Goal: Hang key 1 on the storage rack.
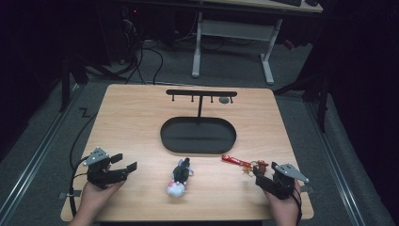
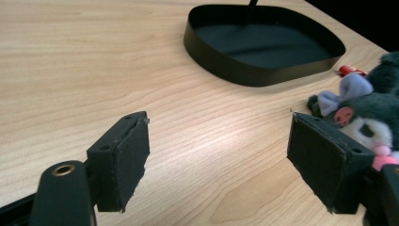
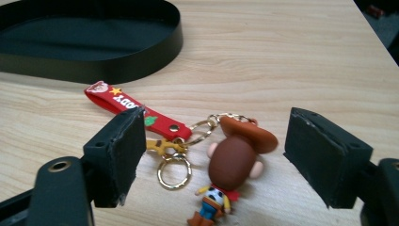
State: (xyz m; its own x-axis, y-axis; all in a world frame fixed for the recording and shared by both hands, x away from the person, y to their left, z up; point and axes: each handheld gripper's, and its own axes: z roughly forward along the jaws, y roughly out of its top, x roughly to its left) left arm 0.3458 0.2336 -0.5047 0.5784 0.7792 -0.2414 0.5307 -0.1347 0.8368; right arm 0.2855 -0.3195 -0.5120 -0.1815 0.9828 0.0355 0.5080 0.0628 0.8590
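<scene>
Light wood-grain table (image 1: 141, 117), dark room around it. Left to right in the high view:

Left gripper (image 1: 126, 162) sits at the near left corner, held in a hand (image 1: 94, 197), jaws pointing toward the table's middle. Jaws stand wide apart, nothing between them. In the left gripper view, bare wood shows between the pads (image 2: 123, 157).

Plush toy keychain (image 1: 179, 178) lies near the front edge at centre: dark grey body, white face, lilac bow. It sits just beside the left gripper's jaw in the left gripper view (image 2: 362, 108), not touched.

Behind it, the black oval tray (image 1: 164, 136) with an upright post and a hook bar (image 1: 201, 93) on top. One small grey item (image 1: 224, 100) hangs off the bar, too small to identify.

Cowboy figure keychain (image 1: 256, 165) lies right of the tray's near end: red strap (image 1: 230, 160), gold rings, brown-hatted figure.

Right gripper (image 1: 258, 178) sits at the near right, jaws spread wide. In the right gripper view, the figure (image 3: 233, 165) lies on the table between the pads (image 3: 120, 155), touching neither.
</scene>
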